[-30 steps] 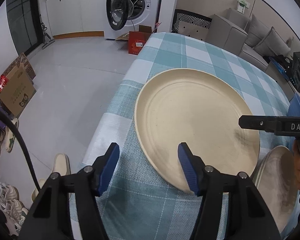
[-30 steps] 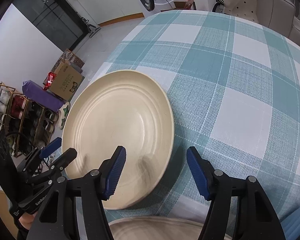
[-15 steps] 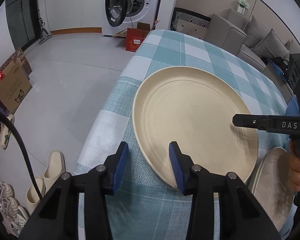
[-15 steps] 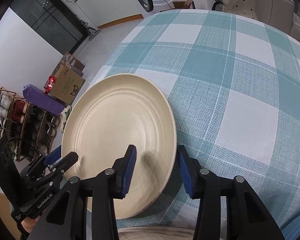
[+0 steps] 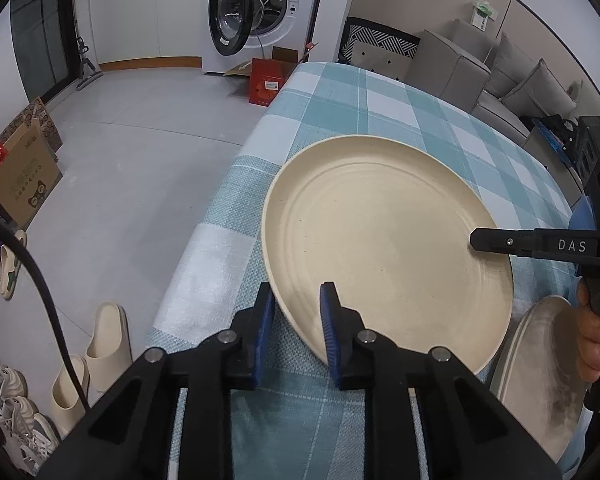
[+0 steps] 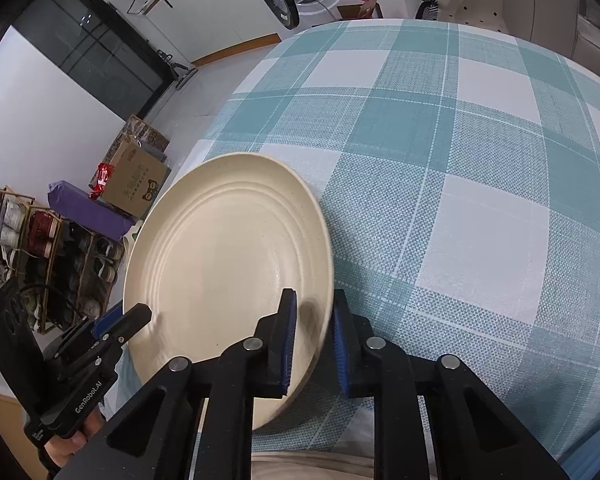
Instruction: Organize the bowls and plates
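A large cream plate [image 5: 384,240] lies at the near left corner of the checked table [image 5: 340,96]. My left gripper [image 5: 296,320] is shut on the plate's near left rim. My right gripper [image 6: 314,336] is shut on the plate's [image 6: 228,276] opposite rim, one finger above and one below. The plate looks slightly tilted, raised off the cloth on the right gripper's side. A second pale plate [image 5: 540,364] lies at the table's near edge, partly hidden by the right gripper body and hand.
The table's left edge drops to the floor with slippers [image 5: 104,340], shoes, a shoe rack [image 6: 32,256] and cardboard boxes [image 5: 24,168]. A washing machine [image 5: 260,8] stands far back, a sofa [image 5: 500,76] at the far right. The teal checked cloth [image 6: 480,200] stretches beyond the plate.
Both grippers went from wide open to shut on opposite rims of the cream plate. The plate's edge has lifted slightly.
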The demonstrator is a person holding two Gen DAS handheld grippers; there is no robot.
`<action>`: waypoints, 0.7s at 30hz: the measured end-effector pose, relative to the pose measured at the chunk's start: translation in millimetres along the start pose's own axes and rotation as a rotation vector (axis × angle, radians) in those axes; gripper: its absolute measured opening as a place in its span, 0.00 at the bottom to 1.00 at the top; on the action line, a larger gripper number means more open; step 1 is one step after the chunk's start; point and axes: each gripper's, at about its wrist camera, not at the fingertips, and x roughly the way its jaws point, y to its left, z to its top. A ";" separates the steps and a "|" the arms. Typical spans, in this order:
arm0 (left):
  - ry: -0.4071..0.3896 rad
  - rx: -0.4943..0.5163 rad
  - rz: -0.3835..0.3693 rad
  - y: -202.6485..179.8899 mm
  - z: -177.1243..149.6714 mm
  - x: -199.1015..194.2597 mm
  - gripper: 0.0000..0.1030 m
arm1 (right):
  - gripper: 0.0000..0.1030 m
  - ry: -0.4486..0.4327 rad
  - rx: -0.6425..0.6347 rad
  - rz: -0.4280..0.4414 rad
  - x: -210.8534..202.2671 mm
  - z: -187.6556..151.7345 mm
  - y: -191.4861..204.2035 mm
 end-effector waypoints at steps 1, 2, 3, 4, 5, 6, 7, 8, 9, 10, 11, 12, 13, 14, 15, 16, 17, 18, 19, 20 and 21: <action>0.000 0.004 0.001 -0.3 -0.2 -0.5 0.20 | 0.14 0.001 0.001 0.001 0.0 0.0 -0.7; -0.001 0.005 0.003 -0.4 -0.3 -0.8 0.20 | 0.14 0.003 0.000 0.000 0.0 -0.1 -0.7; 0.000 0.007 0.005 -0.7 -0.6 -1.1 0.20 | 0.14 0.005 0.002 0.001 -0.1 -0.2 -0.7; -0.001 0.009 0.007 -0.9 -0.5 -1.2 0.20 | 0.14 0.007 0.007 0.004 -0.3 -0.2 -0.8; -0.002 0.011 0.010 -1.0 -0.7 -1.7 0.20 | 0.14 0.009 0.014 0.009 -0.2 -0.1 -1.1; -0.003 0.011 0.011 -1.7 -0.4 -2.2 0.20 | 0.14 0.013 0.017 0.012 -0.5 0.0 -1.2; -0.004 0.011 0.008 -1.8 -0.6 -3.2 0.20 | 0.14 0.013 0.017 0.011 -0.9 0.1 -0.7; -0.005 0.013 0.007 -2.1 -0.6 -4.1 0.20 | 0.14 0.010 0.012 0.008 -1.2 0.7 0.2; -0.008 0.016 0.009 -2.6 -0.9 -5.5 0.20 | 0.14 0.012 0.009 0.007 -1.1 1.1 1.1; -0.011 0.019 0.013 -2.8 -1.1 -6.9 0.20 | 0.14 0.014 0.008 0.009 -1.6 0.4 1.5; -0.013 0.021 0.014 -2.9 -1.0 -8.0 0.20 | 0.14 0.015 0.006 0.010 -2.6 -0.5 2.1; -0.015 0.021 0.013 -2.8 -1.3 -9.1 0.20 | 0.14 0.015 0.000 0.006 -2.9 -1.0 3.3; -0.019 0.022 0.015 -3.0 -1.6 -10.4 0.20 | 0.14 0.013 -0.007 0.003 -3.5 -1.4 3.9; -0.023 0.024 0.018 -3.6 -1.8 -11.6 0.20 | 0.14 0.011 -0.012 0.002 -4.0 -2.1 4.7; -0.025 0.025 0.020 -3.8 -2.3 -12.7 0.20 | 0.14 0.011 -0.013 0.001 -4.3 -2.8 5.1; -0.029 0.026 0.020 -4.2 -2.4 -13.9 0.20 | 0.14 0.009 -0.014 0.000 -5.3 -3.9 5.5; -0.032 0.030 0.022 -4.9 -2.7 -15.1 0.20 | 0.14 0.005 -0.024 -0.004 -6.4 -4.8 6.8; -0.035 0.032 0.025 -5.3 -3.1 -16.5 0.20 | 0.14 0.003 -0.027 -0.004 -6.7 -4.9 7.5; -0.038 0.034 0.025 -5.6 -3.4 -17.6 0.20 | 0.14 0.001 -0.029 -0.002 -7.5 -5.1 7.7; -0.039 0.034 0.024 -5.9 -3.9 -18.8 0.20 | 0.14 -0.001 -0.031 -0.001 -8.9 -5.5 7.5; -0.040 0.034 0.022 -6.2 -3.7 -19.6 0.20 | 0.14 -0.001 -0.032 -0.002 -9.9 -6.0 7.7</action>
